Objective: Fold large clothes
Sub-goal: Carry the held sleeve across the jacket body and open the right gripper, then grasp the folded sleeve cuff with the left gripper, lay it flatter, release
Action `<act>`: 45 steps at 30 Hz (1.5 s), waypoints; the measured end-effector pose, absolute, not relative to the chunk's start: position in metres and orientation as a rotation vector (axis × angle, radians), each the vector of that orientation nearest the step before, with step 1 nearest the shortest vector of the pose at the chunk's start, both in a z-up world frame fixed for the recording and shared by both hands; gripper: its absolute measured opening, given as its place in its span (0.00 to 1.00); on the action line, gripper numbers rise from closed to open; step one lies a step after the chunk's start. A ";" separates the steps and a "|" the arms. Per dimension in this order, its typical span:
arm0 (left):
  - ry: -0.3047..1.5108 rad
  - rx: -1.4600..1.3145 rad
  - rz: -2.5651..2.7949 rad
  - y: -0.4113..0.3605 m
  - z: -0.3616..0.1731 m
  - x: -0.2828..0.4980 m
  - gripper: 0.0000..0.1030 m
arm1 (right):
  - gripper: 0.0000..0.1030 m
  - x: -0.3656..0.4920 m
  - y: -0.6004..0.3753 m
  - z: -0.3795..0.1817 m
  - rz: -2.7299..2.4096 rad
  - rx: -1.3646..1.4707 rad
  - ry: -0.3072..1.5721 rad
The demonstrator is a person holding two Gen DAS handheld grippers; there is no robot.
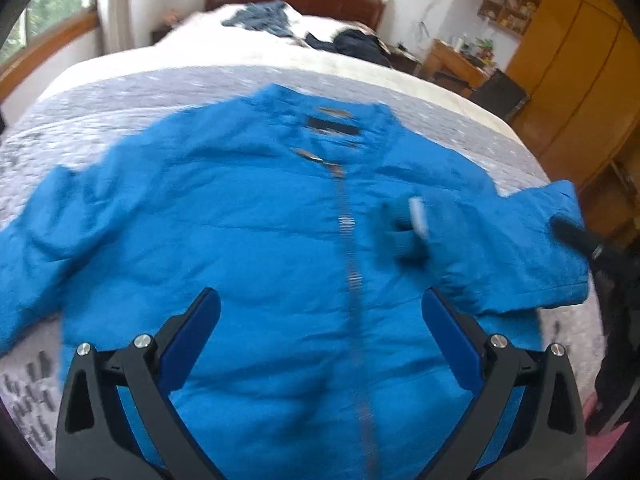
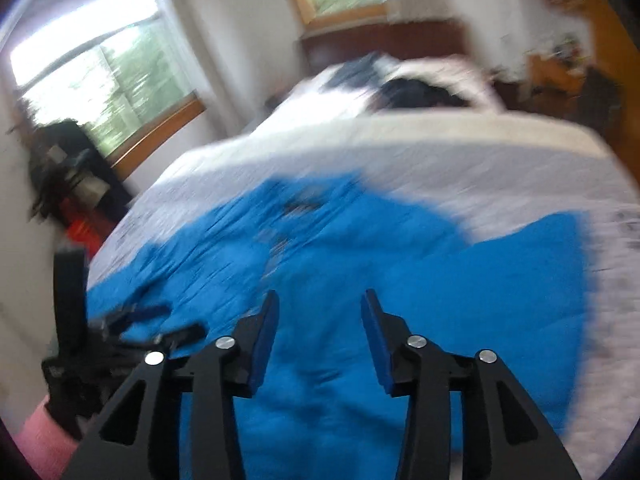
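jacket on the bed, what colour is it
Bright blue, with a grey zip down the front; the jacket shows best in the left wrist view.

Both wrist views above jacket (image 1: 256,216)

Right tongs (image 2: 319,300) gape empty above blue jacket (image 2: 360,248) on bed (image 2: 440,160).

The blue jacket (image 1: 256,220) is cut off by the lower edge in both views, its hem unseen. The right wrist view is smeared throughout; the dark clothes (image 2: 416,94) cannot be identified.
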State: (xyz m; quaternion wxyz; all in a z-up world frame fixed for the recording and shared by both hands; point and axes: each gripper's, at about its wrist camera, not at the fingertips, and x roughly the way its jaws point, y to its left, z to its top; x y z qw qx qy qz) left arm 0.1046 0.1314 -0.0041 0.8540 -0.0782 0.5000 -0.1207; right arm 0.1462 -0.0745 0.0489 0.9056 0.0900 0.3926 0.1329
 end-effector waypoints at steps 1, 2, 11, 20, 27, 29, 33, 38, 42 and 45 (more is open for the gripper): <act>1.060 -0.167 -0.271 0.123 -0.006 0.110 0.97 | 0.44 0.145 -0.086 0.053 0.229 0.193 0.789; 1.066 -0.165 -0.285 0.113 -0.007 0.116 0.97 | 0.44 0.143 -0.097 0.055 0.184 0.201 0.768; 1.152 -0.078 -0.292 0.045 -0.037 0.164 0.66 | 0.46 0.140 -0.177 0.054 0.032 0.319 0.731; 1.038 -0.125 -0.312 0.056 -0.010 0.154 0.13 | 0.46 0.144 -0.189 0.046 0.037 0.367 0.745; 0.939 -0.208 -0.230 0.129 0.016 0.145 0.10 | 0.46 0.147 -0.195 0.035 0.064 0.420 0.775; 0.925 -0.225 -0.194 0.151 0.020 0.143 0.09 | 0.46 0.150 -0.191 0.030 0.077 0.417 0.794; 0.901 -0.250 -0.116 0.199 0.024 0.141 0.01 | 0.46 0.159 -0.169 0.016 0.215 0.443 0.860; 0.910 -0.275 -0.056 0.240 0.015 0.141 0.00 | 0.46 0.175 -0.134 -0.013 0.357 0.459 0.981; 0.963 -0.293 -0.044 0.254 -0.004 0.144 0.00 | 0.45 0.186 -0.122 -0.041 0.304 0.430 1.054; 1.011 -0.335 -0.067 0.261 -0.018 0.142 0.01 | 0.45 0.191 -0.113 -0.056 0.273 0.387 1.075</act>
